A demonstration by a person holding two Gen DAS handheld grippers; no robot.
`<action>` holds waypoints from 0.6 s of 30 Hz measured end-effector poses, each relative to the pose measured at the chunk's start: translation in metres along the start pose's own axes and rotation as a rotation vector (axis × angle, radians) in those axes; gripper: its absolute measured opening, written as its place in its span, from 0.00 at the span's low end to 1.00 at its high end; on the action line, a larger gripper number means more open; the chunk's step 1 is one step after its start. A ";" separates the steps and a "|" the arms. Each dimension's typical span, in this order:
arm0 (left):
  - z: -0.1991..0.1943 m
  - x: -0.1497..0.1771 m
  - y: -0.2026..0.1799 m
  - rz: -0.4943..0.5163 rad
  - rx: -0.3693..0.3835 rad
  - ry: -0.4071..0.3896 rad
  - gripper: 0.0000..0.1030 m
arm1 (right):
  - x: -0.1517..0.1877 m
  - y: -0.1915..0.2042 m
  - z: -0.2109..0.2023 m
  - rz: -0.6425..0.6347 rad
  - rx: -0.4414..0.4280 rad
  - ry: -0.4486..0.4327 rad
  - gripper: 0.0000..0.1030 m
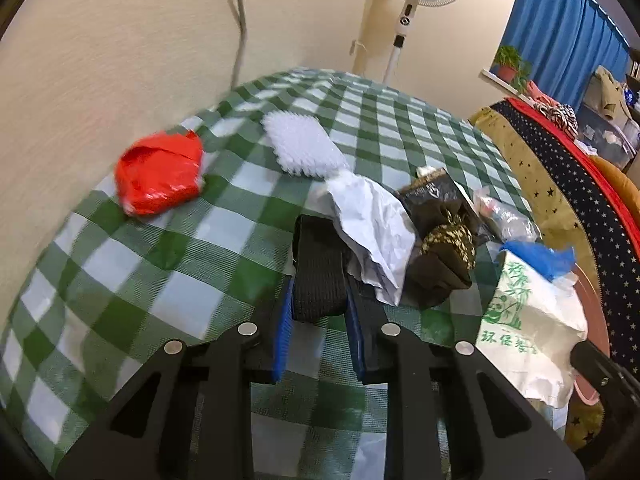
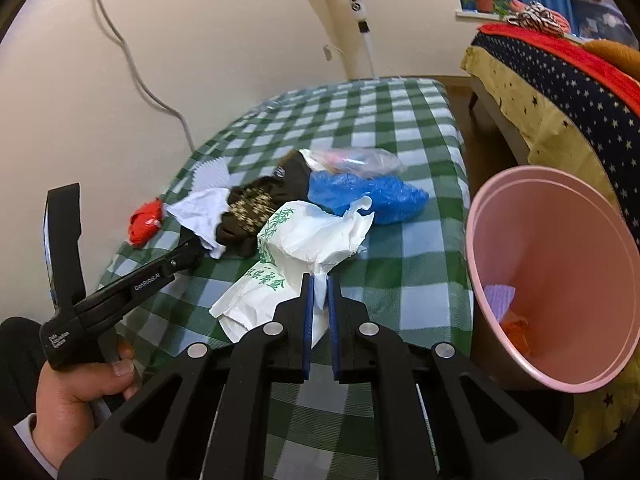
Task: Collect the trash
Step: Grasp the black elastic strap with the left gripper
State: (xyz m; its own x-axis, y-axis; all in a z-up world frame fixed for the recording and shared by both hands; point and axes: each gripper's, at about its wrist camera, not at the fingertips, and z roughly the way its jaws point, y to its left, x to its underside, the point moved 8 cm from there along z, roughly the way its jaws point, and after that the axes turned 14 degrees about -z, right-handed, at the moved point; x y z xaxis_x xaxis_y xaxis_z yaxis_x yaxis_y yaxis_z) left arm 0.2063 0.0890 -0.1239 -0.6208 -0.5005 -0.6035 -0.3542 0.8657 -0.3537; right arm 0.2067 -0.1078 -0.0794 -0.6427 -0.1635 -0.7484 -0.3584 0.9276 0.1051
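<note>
Both tools are matte black plastic frames with triangular cut-outs and round silver screw heads at the linkage joints, two on each side. The left hand-held gripper [image 1: 318, 312] has blue ribbed pads lining its fingers, and so has the right hand-held gripper [image 2: 319, 300]. Seen from the right wrist camera, the left tool's side bears white "GenRobot.AI" lettering, with smaller print beside its grip that seems to read "Data Acquisition System". Below that grip, the left hand [image 2: 76, 396] emerges from a dark sleeve over a pale cuff.

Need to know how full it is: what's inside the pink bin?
Inside the pink bin, near the bottom, lie a pale purple scrap and something orange. The near rim hides the lowest part, so anything deeper cannot be seen.
</note>
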 end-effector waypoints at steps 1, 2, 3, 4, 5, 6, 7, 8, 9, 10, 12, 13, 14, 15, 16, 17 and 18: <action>-0.002 -0.001 0.002 -0.003 -0.001 -0.005 0.23 | -0.002 0.003 -0.002 -0.007 -0.005 -0.008 0.07; -0.005 -0.002 0.003 -0.005 -0.002 -0.011 0.23 | -0.004 0.007 -0.005 -0.018 -0.012 -0.021 0.07; -0.008 -0.003 0.005 -0.007 -0.002 -0.019 0.23 | -0.005 0.009 -0.008 -0.027 -0.015 -0.029 0.07; -0.012 -0.004 0.006 -0.007 -0.003 -0.027 0.23 | -0.006 0.012 -0.011 -0.037 -0.016 -0.038 0.07; -0.016 -0.005 0.006 -0.007 -0.002 -0.035 0.23 | -0.007 0.016 -0.015 -0.050 -0.017 -0.050 0.07; -0.021 -0.005 0.007 -0.003 -0.001 -0.046 0.23 | -0.008 0.018 -0.017 -0.056 -0.016 -0.055 0.07; -0.025 -0.006 0.007 0.000 0.000 -0.056 0.23 | -0.009 0.020 -0.020 -0.062 -0.014 -0.060 0.07; -0.029 -0.006 0.006 0.003 0.001 -0.063 0.23 | -0.009 0.022 -0.024 -0.071 -0.009 -0.067 0.07; -0.035 -0.006 0.006 0.005 0.005 -0.073 0.23 | -0.009 0.023 -0.027 -0.077 -0.003 -0.072 0.07; -0.041 -0.006 0.006 0.008 0.010 -0.082 0.23 | -0.009 0.024 -0.031 -0.083 0.004 -0.078 0.07; -0.050 -0.006 0.005 0.016 0.014 -0.099 0.23 | -0.009 0.024 -0.038 -0.094 0.020 -0.091 0.07; -0.054 -0.005 0.004 0.021 0.018 -0.106 0.23 | -0.009 0.024 -0.042 -0.097 0.028 -0.097 0.07; -0.059 -0.005 0.003 0.026 0.024 -0.114 0.23 | -0.009 0.024 -0.047 -0.100 0.038 -0.106 0.07; -0.064 -0.005 0.002 0.031 0.029 -0.121 0.23 | -0.009 0.023 -0.051 -0.099 0.044 -0.112 0.07; -0.067 -0.004 0.001 0.037 0.032 -0.126 0.23 | -0.009 0.022 -0.056 -0.096 0.052 -0.120 0.07; -0.069 -0.004 0.001 0.041 0.035 -0.130 0.23 | -0.010 0.020 -0.061 -0.092 0.059 -0.127 0.07; -0.073 -0.004 0.000 0.046 0.041 -0.135 0.23 | -0.009 0.019 -0.064 -0.090 0.064 -0.133 0.07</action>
State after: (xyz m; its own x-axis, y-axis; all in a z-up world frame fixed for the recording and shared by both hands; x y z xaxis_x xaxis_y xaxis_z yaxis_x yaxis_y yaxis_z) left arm 0.1577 0.0912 -0.0692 -0.5352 -0.4593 -0.7089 -0.2972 0.8880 -0.3509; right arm 0.1629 -0.1105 -0.0287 -0.5137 -0.2048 -0.8332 -0.3634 0.9316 -0.0049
